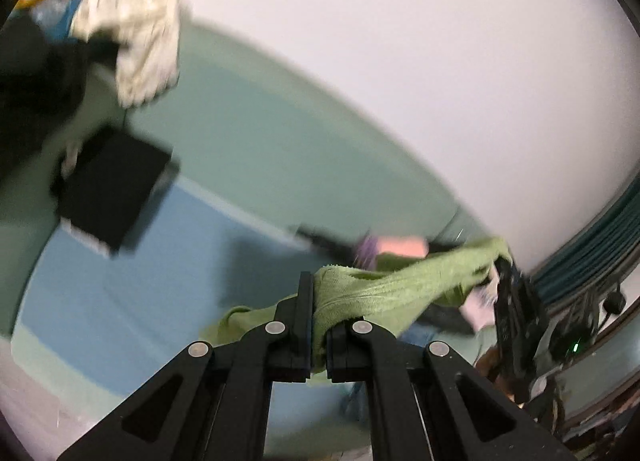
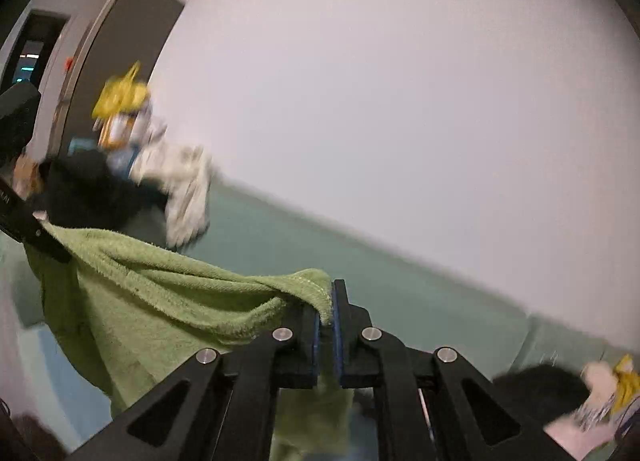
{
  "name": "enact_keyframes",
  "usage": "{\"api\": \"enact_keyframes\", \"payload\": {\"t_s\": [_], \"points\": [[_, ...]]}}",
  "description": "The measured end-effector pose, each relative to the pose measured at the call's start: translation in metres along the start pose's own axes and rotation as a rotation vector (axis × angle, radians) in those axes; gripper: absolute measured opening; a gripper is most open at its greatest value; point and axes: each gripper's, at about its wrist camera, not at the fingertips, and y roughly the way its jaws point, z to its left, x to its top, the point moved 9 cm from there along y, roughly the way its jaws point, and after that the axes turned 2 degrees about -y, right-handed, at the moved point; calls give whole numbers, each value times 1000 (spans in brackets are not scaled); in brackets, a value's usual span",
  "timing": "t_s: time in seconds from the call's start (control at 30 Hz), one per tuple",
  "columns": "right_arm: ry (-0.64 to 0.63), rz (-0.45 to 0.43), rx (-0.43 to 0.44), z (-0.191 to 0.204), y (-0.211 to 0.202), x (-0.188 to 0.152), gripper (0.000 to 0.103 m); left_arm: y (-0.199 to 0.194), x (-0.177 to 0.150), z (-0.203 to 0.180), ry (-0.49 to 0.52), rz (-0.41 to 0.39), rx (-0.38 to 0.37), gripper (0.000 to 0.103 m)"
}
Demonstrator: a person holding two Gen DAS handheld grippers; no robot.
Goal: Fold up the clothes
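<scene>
Clutter of cream cloth and black box lies beyond towel.

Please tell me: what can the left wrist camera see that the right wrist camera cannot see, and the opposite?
Only the left wrist view shows a flat black folded item on the blue sheet.

Only the right wrist view shows a yellow bag beside a grey door.

Both show the green towel stretched between the left gripper and the right gripper, each shut on a corner, plus a white cloth on a dark pile.
</scene>
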Motion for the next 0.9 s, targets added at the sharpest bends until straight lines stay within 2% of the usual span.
{"api": "enact_keyframes", "payload": {"t_s": [0.1, 0.23, 0.37, 0.5, 0.57, 0.63, 0.7, 0.8, 0.9], "points": [[10, -89, -15, -6, -30, 43, 5, -28, 28, -19, 34, -70, -32, 4], [19, -131, -14, -12, -42, 66, 6, -35, 41, -31, 89, -96, -14, 4], [20, -90, -51, -20, -6, 70, 6, -11, 70, -32, 118, -107, 53, 4], [46, -59, -93, -32, 46, 69, 6, 13, 114, -25, 114, -190, 121, 4], [72, -85, -115, -41, 52, 77, 6, 11, 135, -33, 107, -258, 83, 4], [90, -126, -113, -49, 45, 84, 6, -7, 148, -48, 159, -365, 52, 4], [83, -160, -118, -51, 33, 87, 6, -24, 148, -58, 233, -437, 30, 4], [27, -170, -91, -39, 19, 69, 6, -14, 122, -45, 287, -371, 42, 4], [-18, -81, -2, -7, 22, 10, 7, 20, 71, 2, 294, -264, 88, 4]]}}
